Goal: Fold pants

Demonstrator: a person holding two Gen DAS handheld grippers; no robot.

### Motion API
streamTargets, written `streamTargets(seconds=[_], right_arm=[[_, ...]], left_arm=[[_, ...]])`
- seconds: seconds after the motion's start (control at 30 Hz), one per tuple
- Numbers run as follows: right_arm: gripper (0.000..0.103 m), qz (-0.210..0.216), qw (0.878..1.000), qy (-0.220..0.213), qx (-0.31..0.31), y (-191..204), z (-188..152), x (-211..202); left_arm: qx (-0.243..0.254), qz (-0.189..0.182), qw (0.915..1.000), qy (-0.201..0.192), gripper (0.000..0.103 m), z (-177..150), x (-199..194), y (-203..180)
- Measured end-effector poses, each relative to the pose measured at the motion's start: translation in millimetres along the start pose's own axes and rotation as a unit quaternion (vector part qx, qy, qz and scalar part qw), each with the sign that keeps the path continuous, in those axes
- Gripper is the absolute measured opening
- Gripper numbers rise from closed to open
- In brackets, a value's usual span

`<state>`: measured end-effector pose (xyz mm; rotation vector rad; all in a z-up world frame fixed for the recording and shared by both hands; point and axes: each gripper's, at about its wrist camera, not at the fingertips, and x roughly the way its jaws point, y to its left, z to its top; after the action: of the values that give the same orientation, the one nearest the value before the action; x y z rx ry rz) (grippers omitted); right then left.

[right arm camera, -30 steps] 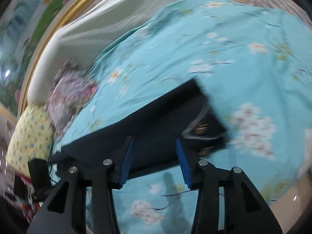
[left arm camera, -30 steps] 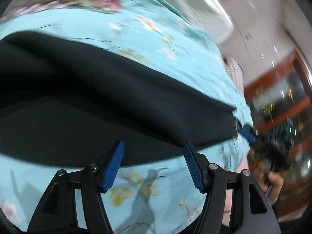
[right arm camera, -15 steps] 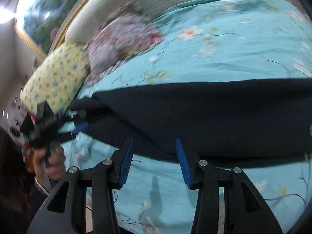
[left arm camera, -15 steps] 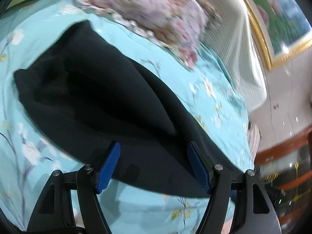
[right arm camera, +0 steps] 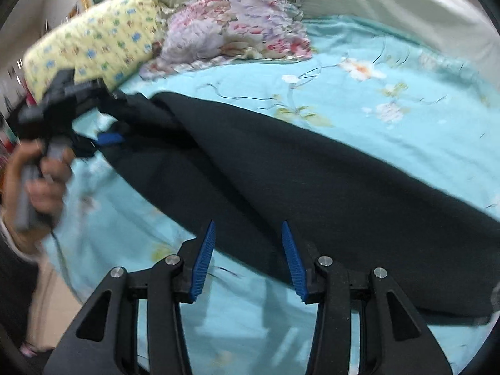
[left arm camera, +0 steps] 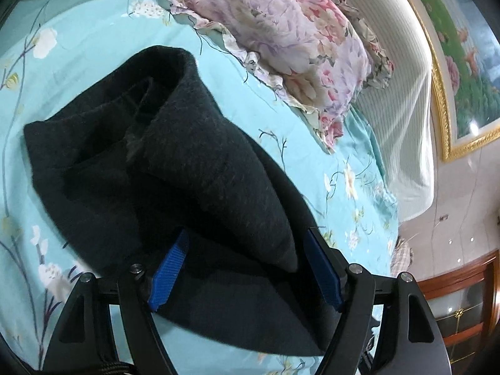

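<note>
Since a second ago the left tongs (left arm camera: 243, 265) have swung from the pants' (left arm camera: 193, 168) long edge to one end, closing in until dark cloth fills the gap.

Left wrist view: the tongs stand apart, a raised fold of the pants lying between the blue pads (left arm camera: 168, 265), not yet pinched. The pants lie on the bed (left arm camera: 93, 18), a pillow (left arm camera: 281, 31) beyond. Risk, as I judge it: closing here could catch only the top layer, so the lower one drags and the fold skews.

Right wrist view: the right tongs (right arm camera: 248, 259) are apart too, empty, at the pants' (right arm camera: 312, 181) near edge. The left tongs (right arm camera: 93, 118) show at the pants' far end, blurred. Lifting one end alone could bunch the cloth.
</note>
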<state>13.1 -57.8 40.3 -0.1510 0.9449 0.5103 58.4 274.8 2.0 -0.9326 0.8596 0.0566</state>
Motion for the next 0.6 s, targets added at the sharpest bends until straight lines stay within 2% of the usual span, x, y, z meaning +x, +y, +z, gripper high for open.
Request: streamTargets(seconds=[0.13, 0.2, 0.3, 0.43, 0.53, 0.6], right_arm=[[0.046, -0.033, 0.999, 0.008, -0.027, -7.2, -2.0, 1.9], [0.046, -0.029, 0.999, 0.008, -0.034, -3.5, 3.3, 4.4], [0.046, -0.030, 0.997, -0.003, -0.064, 15.8, 16.8, 12.1], [0.046, -0.066, 0.989, -0.014, -0.134, 51.7, 32.5, 35.2], [0.046, -0.075, 0.983, -0.008, -0.165, 67.6, 39.1, 53.8], [0.046, -0.059, 0.983, -0.018, -0.173, 75.6, 43.6, 55.1]], left_arm=[[0.001, -0.001, 1.0000, -0.007, 0.076, 4.7, 5.5, -5.8], [0.000, 0.002, 1.0000, -0.009, 0.076, 6.0, 6.9, -6.0], [-0.011, 0.010, 0.9998, -0.011, 0.076, 9.9, 9.2, -3.8], [-0.027, 0.014, 0.9995, -0.009, 0.076, 10.7, 11.0, 2.4], [-0.037, 0.014, 0.9992, -0.007, 0.076, 7.6, 9.9, 6.6], [-0.043, 0.011, 0.9990, -0.008, 0.076, 4.5, 9.2, 9.4]])
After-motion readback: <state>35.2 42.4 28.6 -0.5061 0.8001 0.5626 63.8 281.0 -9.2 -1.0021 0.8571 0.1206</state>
